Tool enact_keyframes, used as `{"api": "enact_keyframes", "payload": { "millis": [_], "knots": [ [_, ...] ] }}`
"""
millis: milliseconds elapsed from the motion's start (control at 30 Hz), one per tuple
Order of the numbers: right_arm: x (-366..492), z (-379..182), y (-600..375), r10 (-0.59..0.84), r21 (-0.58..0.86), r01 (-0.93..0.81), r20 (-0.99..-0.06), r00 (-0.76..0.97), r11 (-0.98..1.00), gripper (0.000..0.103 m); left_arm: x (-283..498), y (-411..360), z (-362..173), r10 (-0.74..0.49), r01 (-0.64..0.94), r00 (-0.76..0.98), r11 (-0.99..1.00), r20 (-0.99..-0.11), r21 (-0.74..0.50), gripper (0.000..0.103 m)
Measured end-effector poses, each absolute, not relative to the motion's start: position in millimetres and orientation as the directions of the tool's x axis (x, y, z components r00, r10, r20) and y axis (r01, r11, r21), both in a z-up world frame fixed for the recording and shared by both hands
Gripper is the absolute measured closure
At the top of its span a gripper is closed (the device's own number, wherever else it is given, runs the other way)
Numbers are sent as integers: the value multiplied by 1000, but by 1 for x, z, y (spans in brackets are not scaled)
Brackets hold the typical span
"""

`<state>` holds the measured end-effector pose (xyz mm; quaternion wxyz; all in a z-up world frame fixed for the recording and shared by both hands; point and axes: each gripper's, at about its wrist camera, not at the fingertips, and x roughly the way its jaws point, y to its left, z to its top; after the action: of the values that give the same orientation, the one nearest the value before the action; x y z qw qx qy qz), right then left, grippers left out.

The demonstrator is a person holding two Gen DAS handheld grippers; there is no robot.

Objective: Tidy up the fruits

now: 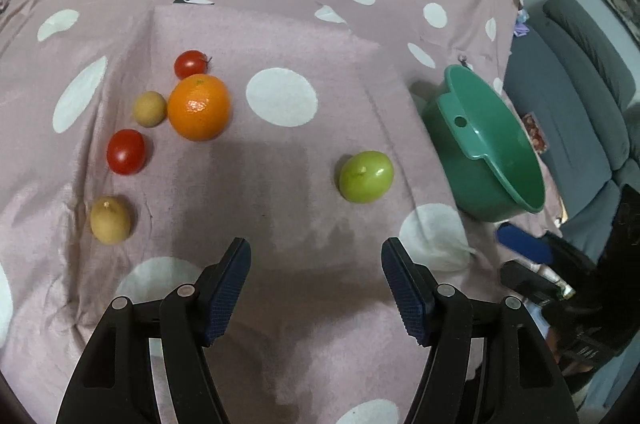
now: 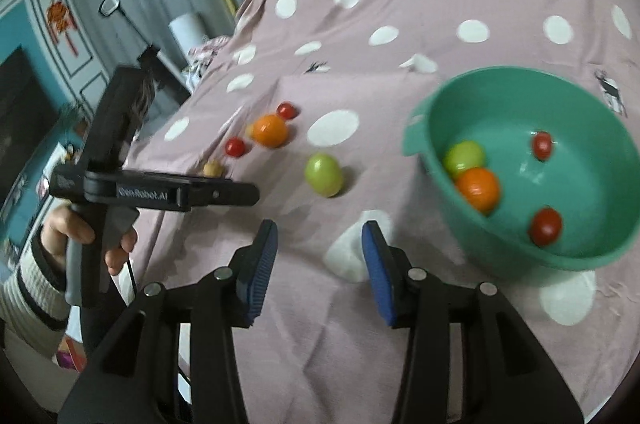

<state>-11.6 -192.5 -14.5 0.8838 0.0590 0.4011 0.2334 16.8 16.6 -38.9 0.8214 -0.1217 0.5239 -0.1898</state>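
A pink cloth with white polka dots is covering the counter and carrying everything. A green plastic bowl with a spouted rim is sitting at the right side, well right of the left hand-held gripper and just beyond and right of the right hand-held gripper. Inside the bowl, in the right wrist view, an orange, a green fruit and two small red tomatoes are lying loose.

On the cloth, a round orange fruit is lying far and left of the left hand-held gripper, touching a small tan round fruit on its left. A smooth green plum-like fruit is lying alone just beyond the left hand-held gripper's right finger, between the orange and the bowl. A glossy red cherry tomato is lying left of the gripper, nearer than the orange. A second tan fruit is lying nearest, at the far left beside the gripper's left finger. A smaller red tomato with a stem is lying farthest, just behind the orange.

Both hand-held grippers are hovering released over bare cloth, nothing between their blue pads. The left one is standing wider than the right. A person's hand is gripping the left tool's handle.
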Motion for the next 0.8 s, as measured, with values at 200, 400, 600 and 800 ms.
{"api": "enact_keyframes", "payload": {
  "millis": [200, 400, 600, 800],
  "knots": [
    [10, -29, -174, 448, 259, -392, -717, 534, 882, 58, 21, 18, -38, -501, 206, 372, 866, -782, -456, 35],
    [34, -40, -156, 426, 216, -415, -738, 524, 884, 58, 39, 9, -40, -545, 233, 351, 838, -761, -493, 35],
    [55, -47, -149, 407, 190, -424, -757, 512, 886, 58, 58, -2, -44, -569, 268, 316, 821, -759, -504, 35],
    [69, -54, -145, 391, 173, -429, -774, 497, 887, 58, 72, -12, -54, -591, 294, 272, 803, -760, -519, 35]
  ]
}}
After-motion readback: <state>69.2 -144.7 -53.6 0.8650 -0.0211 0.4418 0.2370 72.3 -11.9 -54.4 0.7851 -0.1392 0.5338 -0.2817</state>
